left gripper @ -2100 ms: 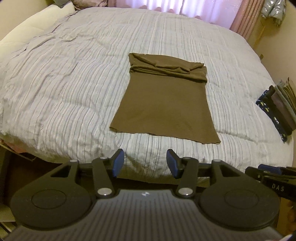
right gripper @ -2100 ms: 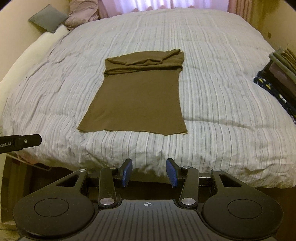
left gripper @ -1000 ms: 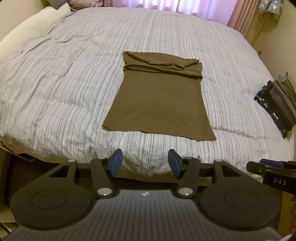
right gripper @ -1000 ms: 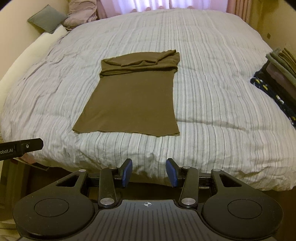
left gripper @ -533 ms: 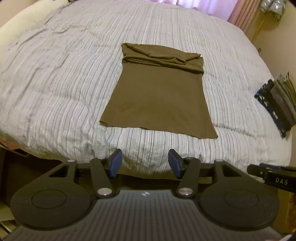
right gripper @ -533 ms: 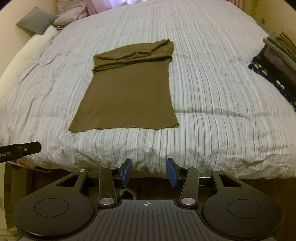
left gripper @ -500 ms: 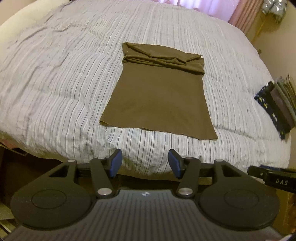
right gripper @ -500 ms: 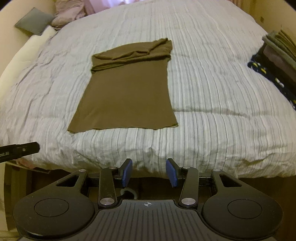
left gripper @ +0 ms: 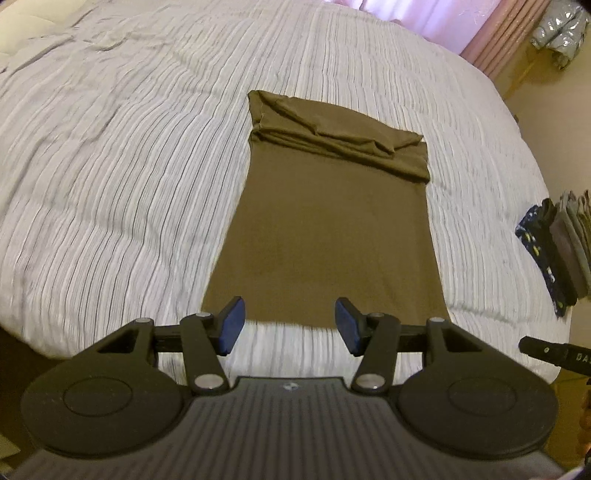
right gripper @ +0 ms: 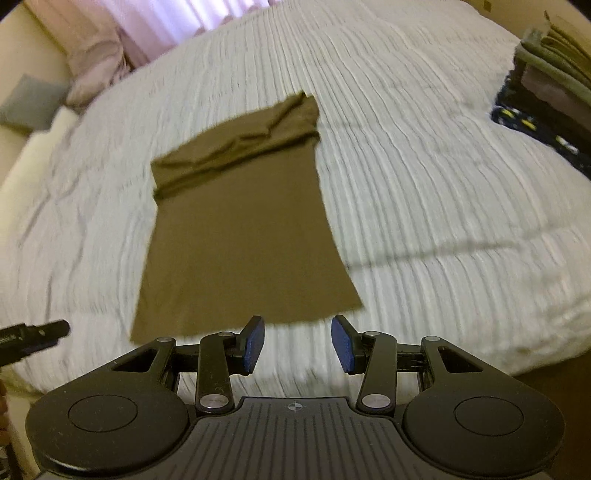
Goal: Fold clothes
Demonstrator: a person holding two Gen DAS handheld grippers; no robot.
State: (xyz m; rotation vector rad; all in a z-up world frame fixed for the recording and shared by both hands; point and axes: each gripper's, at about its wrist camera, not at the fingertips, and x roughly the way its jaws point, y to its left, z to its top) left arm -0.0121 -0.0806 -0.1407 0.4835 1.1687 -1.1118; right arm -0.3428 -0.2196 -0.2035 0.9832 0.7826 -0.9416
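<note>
An olive-brown garment (left gripper: 325,229) lies flat on the striped white bed (left gripper: 110,184), its far end folded over into a thick band. It also shows in the right wrist view (right gripper: 243,236). My left gripper (left gripper: 290,325) is open and empty, just short of the garment's near hem, towards its left half. My right gripper (right gripper: 297,343) is open and empty, just short of the hem near its right corner. Neither touches the cloth.
A stack of folded clothes (left gripper: 554,243) sits at the bed's right edge, also in the right wrist view (right gripper: 546,99). Pillows (right gripper: 92,62) and pink curtains (left gripper: 424,14) lie at the far end. The bed's near edge drops off below the grippers.
Both grippers have moved forward over the bed's near edge and now sit close to the garment's near hem. Their jaws stay open. The garment has not moved.
</note>
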